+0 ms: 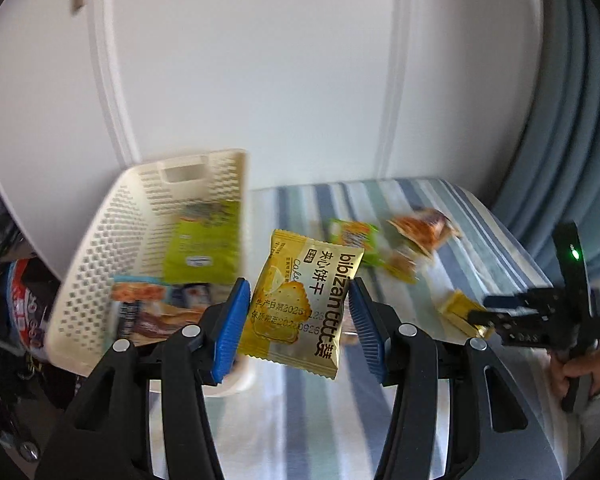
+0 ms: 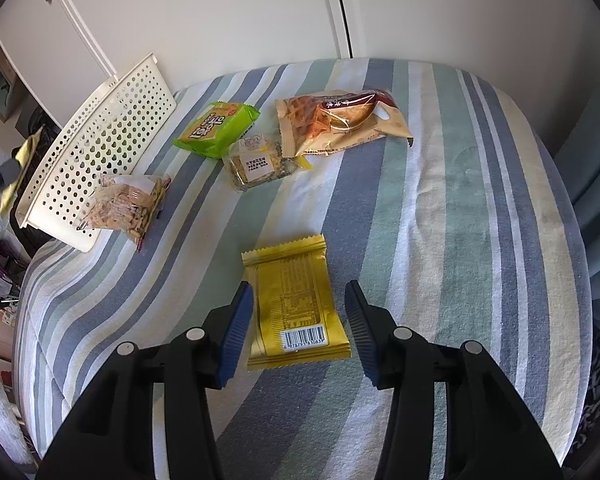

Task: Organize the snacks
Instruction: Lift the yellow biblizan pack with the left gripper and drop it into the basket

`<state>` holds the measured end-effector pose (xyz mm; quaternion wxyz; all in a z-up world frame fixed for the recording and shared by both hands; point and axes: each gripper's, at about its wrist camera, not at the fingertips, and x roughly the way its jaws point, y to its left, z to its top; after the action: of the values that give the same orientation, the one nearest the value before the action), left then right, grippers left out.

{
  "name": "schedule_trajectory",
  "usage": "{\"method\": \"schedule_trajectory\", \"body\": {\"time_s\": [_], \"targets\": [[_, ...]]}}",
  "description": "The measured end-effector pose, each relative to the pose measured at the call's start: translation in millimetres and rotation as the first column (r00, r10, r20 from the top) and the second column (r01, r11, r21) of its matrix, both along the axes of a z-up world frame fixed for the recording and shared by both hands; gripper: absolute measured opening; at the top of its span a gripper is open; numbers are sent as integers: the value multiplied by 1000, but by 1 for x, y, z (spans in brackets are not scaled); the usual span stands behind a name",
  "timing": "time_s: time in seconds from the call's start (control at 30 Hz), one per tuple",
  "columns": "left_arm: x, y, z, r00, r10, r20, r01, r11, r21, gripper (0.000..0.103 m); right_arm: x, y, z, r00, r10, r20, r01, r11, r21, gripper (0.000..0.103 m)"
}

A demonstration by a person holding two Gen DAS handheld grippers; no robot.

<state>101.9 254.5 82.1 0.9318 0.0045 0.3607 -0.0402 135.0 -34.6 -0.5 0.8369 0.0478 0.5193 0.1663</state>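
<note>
My left gripper (image 1: 298, 292) is shut on a yellow biscuit packet (image 1: 300, 300), held upright in the air just right of a cream perforated basket (image 1: 100, 260). The basket holds a green packet (image 1: 204, 248) and several other snacks. In the right wrist view, my right gripper (image 2: 299, 292) is open, low over the striped cloth (image 2: 440, 220). A second yellow packet (image 2: 296, 304) lies barcode side up between its fingers, with a gap on each side. The left wrist view shows that gripper (image 1: 488, 314) at the far right, with a hand (image 1: 580, 364) on its handle.
Loose on the cloth are a green packet (image 2: 216, 130), a clear packet of biscuits (image 2: 256, 164) and a tan packet (image 2: 340, 120). A clear packet of sticks (image 2: 124, 206) rests against the basket (image 2: 100, 148). White cupboard doors (image 2: 240, 12) stand behind. Clutter lies beyond the left edge.
</note>
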Motion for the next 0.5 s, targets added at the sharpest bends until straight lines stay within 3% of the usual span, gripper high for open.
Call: {"method": "schedule_trajectory", "body": {"time_s": [0.5], "targets": [[19,69,-6,980,201,-2,-201,979,19,55,1,3,-4,1000,-1,-6,1,1000,-15,48]]}}
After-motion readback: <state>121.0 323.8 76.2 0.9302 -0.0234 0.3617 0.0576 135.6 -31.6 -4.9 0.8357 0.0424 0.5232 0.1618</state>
